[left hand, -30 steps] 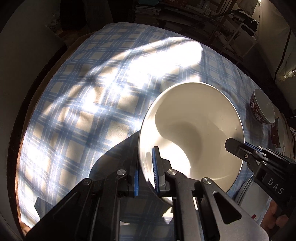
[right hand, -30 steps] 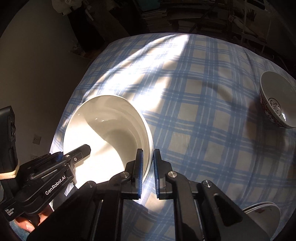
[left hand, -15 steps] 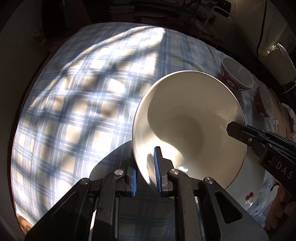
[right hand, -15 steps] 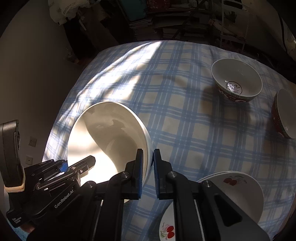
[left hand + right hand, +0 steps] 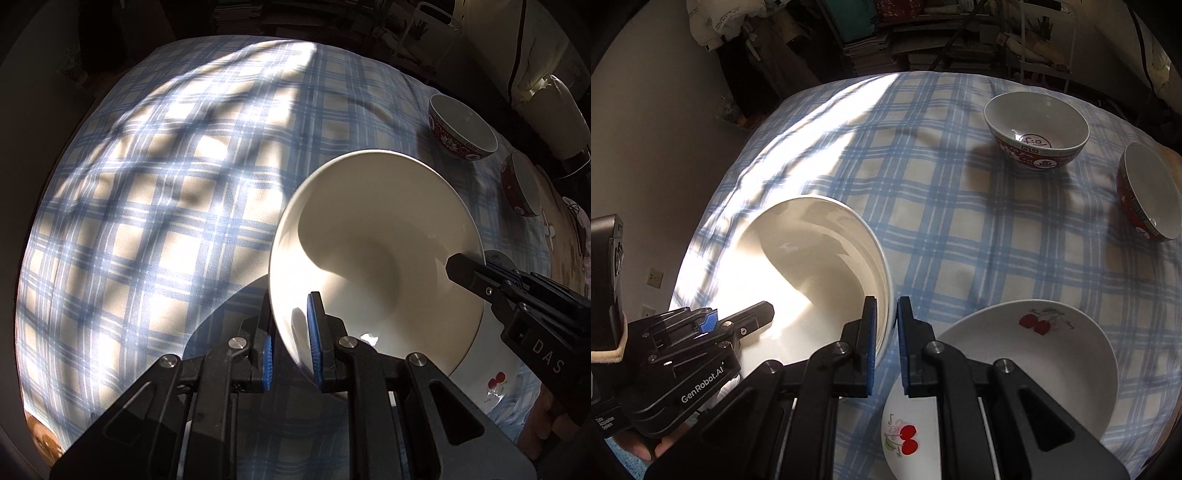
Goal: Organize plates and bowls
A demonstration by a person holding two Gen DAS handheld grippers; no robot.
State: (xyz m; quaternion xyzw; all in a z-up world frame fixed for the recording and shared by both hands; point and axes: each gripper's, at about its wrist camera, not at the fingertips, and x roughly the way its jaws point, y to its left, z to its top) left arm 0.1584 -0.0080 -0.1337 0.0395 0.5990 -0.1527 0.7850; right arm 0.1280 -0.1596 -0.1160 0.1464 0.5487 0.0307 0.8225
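A large white bowl (image 5: 369,240) hangs above the blue checked tablecloth (image 5: 147,184), held from both sides. My left gripper (image 5: 290,314) is shut on its near left rim. The right gripper (image 5: 454,264) reaches onto the opposite rim. In the right wrist view my right gripper (image 5: 887,306) is shut on the right rim of the white bowl (image 5: 812,266), and the left gripper (image 5: 764,310) comes in from the left. The bowl's right edge overlaps a cherry-printed plate (image 5: 491,369). In the right wrist view that cherry plate (image 5: 1034,354) lies just right of the bowl.
Two red-patterned bowls (image 5: 1036,129) (image 5: 1148,195) stand at the far right of the tablecloth (image 5: 923,221); the second tilts on its side. A wider cherry plate (image 5: 905,435) shows under the deep one. Dark shelves and clutter stand beyond the table.
Both grippers have carried the white bowl to the right across the table. The cherry plates and red bowls have come closer into view. Both grips look the same.
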